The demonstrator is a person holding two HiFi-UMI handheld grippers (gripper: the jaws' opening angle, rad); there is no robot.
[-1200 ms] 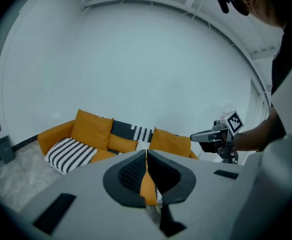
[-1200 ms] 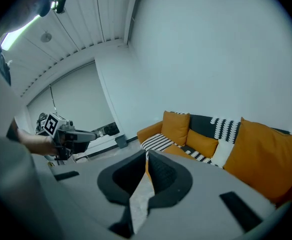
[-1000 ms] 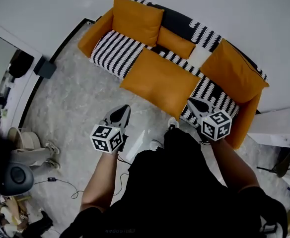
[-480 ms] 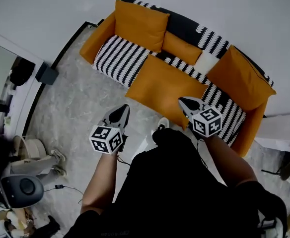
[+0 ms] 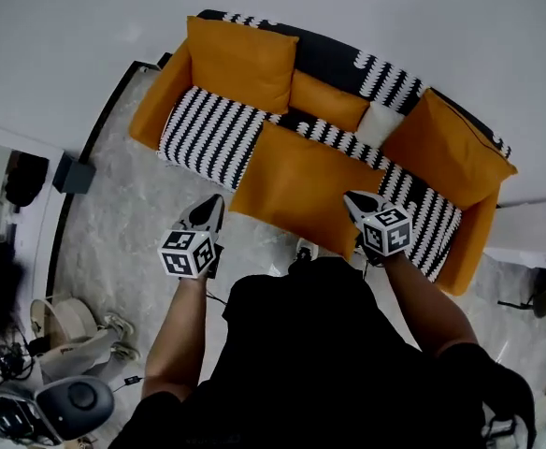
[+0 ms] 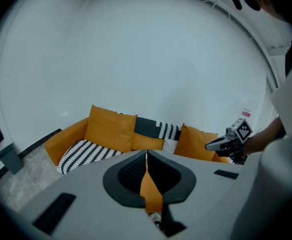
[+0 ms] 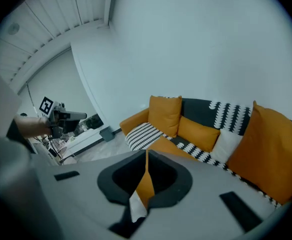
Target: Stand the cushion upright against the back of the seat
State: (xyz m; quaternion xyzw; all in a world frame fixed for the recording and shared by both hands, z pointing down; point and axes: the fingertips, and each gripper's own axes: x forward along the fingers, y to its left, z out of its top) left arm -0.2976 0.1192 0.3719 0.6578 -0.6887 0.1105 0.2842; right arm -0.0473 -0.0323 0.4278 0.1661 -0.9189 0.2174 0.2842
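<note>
Both tongs are closed and empty. The left gripper (image 5: 206, 213) and right gripper (image 5: 354, 199) each have their jaws pressed together with only a thin slit between them, and nothing is pinched in either gripper view.

The target is the large flat orange cushion (image 5: 301, 183). It lies face-down across the striped seat of the sofa (image 5: 208, 129), and its front edge hangs past the seat edge towards the person. It's not against the backrest yet, so the task hasn't started.

The other cushions are already upright at the back: a big one at the left (image 5: 240, 62), a small orange one (image 5: 327, 101), a white one (image 5: 378, 124), and a big one at the right arm (image 5: 446, 152).

The grippers flank the flat cushion. The left is just off its near-left corner, over the floor, and the right is over its near-right edge. That looks like a two-sided setup, one corner per gripper, so the cushion can be tipped up without folding.

From the head view I can't tell whether the right tips touch the fabric; probably not.

Both pairs of jaws need to open before any grab.
</note>
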